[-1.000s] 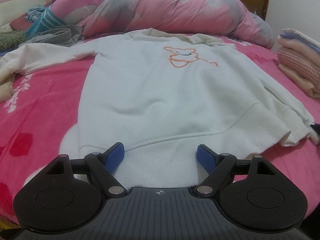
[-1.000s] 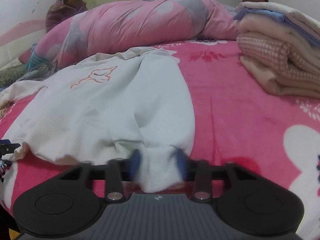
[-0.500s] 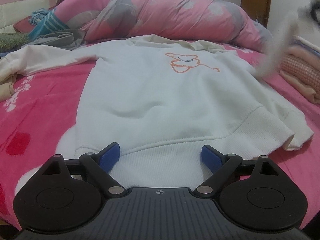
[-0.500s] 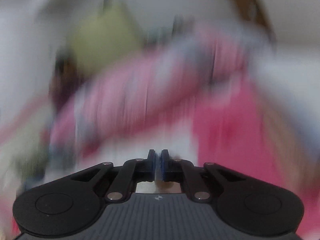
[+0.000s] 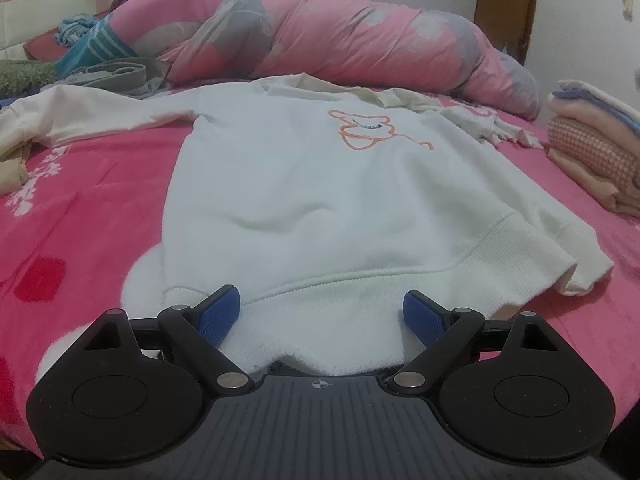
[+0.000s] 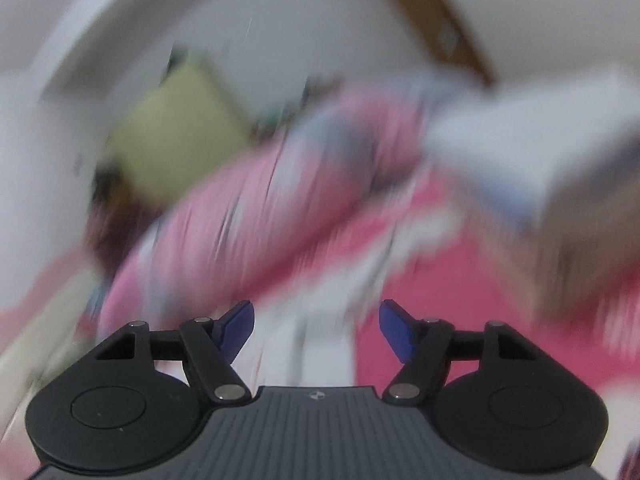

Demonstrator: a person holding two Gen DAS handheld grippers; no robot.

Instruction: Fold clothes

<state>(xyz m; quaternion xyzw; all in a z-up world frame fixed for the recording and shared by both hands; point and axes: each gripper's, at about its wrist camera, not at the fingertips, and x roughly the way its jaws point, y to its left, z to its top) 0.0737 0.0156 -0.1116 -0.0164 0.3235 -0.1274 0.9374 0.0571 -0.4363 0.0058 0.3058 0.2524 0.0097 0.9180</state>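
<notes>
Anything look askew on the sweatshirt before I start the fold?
Yes. The sweatshirt lies mostly flat, but its right sleeve is bunched near the collar, and a layer beneath pokes out at the right hem corner.

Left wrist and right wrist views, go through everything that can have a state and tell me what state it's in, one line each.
White sweatshirt: spread flat, front up, not yet folded.
Hem: lying between the open fingers of the left gripper, not pinched.
Left gripper: open.
Right gripper: open, holding nothing; view blurred.
Pink duvet: bunched up behind the sweatshirt.
Stacked clothes: folded, piled at right.
</notes>
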